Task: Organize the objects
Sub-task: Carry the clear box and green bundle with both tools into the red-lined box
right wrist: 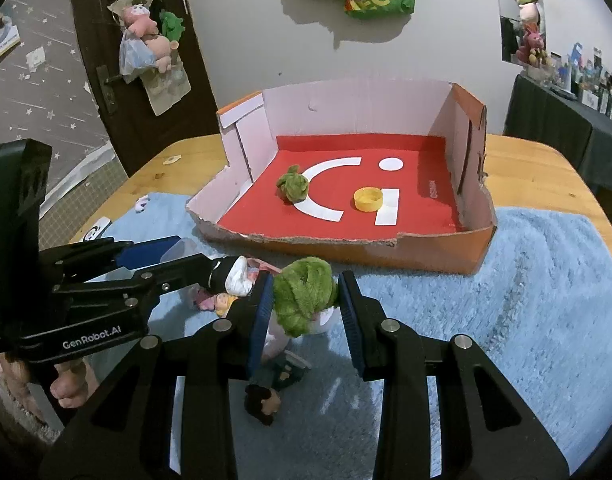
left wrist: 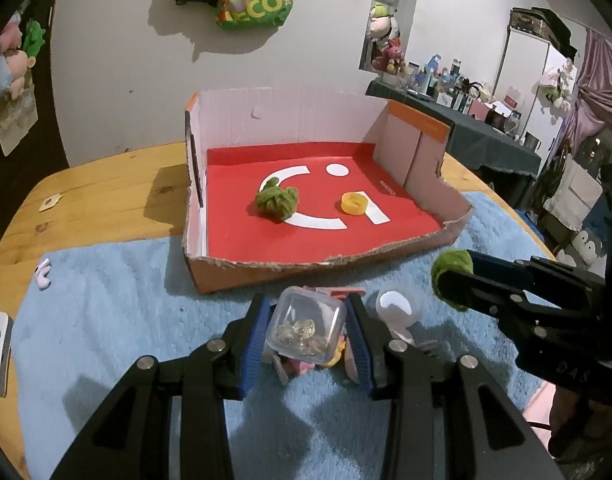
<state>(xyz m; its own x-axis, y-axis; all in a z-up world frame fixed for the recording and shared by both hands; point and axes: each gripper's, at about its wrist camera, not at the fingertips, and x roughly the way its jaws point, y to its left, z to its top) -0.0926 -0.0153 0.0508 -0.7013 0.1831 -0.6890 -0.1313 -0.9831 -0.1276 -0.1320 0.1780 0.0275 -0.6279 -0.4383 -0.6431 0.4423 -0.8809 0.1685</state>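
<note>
With a small clear plastic cube box point(left wrist: 306, 326) clamped in the left gripper point(left wrist: 308, 344) and a fuzzy green yarn ball point(right wrist: 304, 296) pinched in the right gripper point(right wrist: 306, 316), both above the blue towel point(right wrist: 506, 300), a carry into the red-floored cardboard tray point(right wrist: 438, 248) is judged next.

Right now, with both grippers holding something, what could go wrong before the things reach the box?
1. The clear plastic case sits between the left gripper fingers by its smooth sides; it might slip.
2. The right gripper with its green fuzzy ball could catch the torn front edge of the box.
</note>
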